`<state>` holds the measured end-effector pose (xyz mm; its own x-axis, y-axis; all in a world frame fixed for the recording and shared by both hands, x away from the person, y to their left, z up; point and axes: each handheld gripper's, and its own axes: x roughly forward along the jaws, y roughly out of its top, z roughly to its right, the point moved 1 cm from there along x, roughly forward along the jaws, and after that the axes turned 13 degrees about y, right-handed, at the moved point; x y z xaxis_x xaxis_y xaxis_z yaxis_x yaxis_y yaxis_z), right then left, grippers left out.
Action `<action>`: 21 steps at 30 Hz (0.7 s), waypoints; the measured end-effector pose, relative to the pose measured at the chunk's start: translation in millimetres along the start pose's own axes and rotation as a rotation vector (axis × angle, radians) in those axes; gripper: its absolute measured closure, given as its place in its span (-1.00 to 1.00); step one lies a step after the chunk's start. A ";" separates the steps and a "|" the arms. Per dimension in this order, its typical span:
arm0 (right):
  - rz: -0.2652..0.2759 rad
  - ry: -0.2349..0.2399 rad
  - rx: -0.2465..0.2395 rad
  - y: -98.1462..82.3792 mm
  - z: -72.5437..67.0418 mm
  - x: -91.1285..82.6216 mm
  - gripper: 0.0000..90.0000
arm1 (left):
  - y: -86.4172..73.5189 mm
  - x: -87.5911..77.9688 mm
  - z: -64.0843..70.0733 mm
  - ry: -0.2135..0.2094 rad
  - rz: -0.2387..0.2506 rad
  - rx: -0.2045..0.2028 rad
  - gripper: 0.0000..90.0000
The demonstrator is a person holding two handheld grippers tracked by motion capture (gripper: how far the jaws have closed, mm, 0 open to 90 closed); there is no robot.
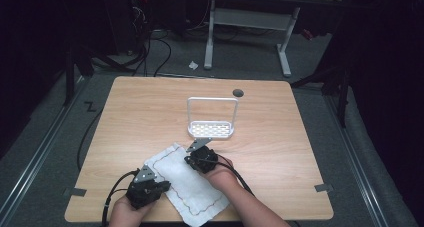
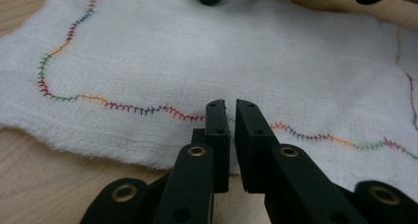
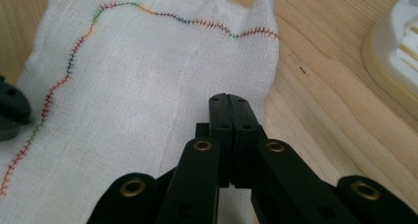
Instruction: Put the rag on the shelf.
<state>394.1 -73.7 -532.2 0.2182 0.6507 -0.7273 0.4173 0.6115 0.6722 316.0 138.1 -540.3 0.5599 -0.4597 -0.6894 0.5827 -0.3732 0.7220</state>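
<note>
We see a white rack (image 1: 210,129) on the table (image 1: 130,112), near a small round hole (image 1: 238,93).

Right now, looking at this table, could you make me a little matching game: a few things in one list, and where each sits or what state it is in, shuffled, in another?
Things:
1. cloth
2. white rack
3. left claw
4. right claw

Descriptions:
A. stands upright past the cloth, toward the table's middle
B. lies flat at the near edge, stitched in many colours
C. jaws pressed fully together, above the cloth's side nearest the rack
D. jaws nearly together, a thin slit between them, at a stitched hem

Pairs: 1-B, 2-A, 3-D, 4-C
</note>
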 end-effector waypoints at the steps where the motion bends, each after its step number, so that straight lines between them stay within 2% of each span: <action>1: 0.003 -0.003 0.001 -1.8 -0.5 -1.2 1.00 | 2.6 2.5 -1.0 0.008 0.001 -0.003 0.89; 5: 0.021 -0.009 0.014 -15.2 0.0 -12.0 1.00 | 11.0 10.0 -1.0 0.024 -0.003 -0.003 0.90; 9: 0.048 -0.011 0.036 -36.3 2.3 -29.4 1.00 | 18.8 18.8 6.0 0.037 0.002 -0.009 0.89; 12: 0.060 -0.031 0.043 -53.8 2.0 -44.2 1.00 | 26.4 27.4 17.2 0.025 0.000 0.004 0.89; 13: 0.060 -0.031 0.043 -53.8 2.0 -44.2 1.00 | 26.4 27.4 17.2 0.025 0.000 0.004 0.88; 14: 0.067 -0.051 0.055 -67.5 1.1 -56.0 1.00 | 31.6 32.8 27.5 0.011 -0.004 0.026 0.87; 15: 0.070 -0.058 0.061 -72.3 0.4 -60.1 1.00 | 33.4 34.9 33.0 0.004 -0.006 0.034 0.87; 16: 0.070 -0.058 0.061 -72.3 0.4 -60.1 1.00 | 33.4 34.9 33.0 0.004 -0.006 0.034 0.87; 17: 0.089 -0.074 0.077 -87.8 -0.5 -72.2 1.00 | 35.5 39.9 43.6 -0.027 0.002 0.044 0.87; 20: 0.105 -0.086 0.101 -101.7 0.0 -84.0 1.00 | 37.3 43.7 54.3 -0.046 0.005 0.055 0.86; 21: 0.107 -0.091 0.107 -105.1 0.8 -87.2 1.00 | 37.6 44.4 55.9 -0.050 0.009 0.048 0.84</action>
<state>331.9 -195.0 -539.5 0.3430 0.6631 -0.6654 0.4777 0.4868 0.7313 329.9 58.6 -540.5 0.5336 -0.5027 -0.6801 0.5483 -0.4066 0.7307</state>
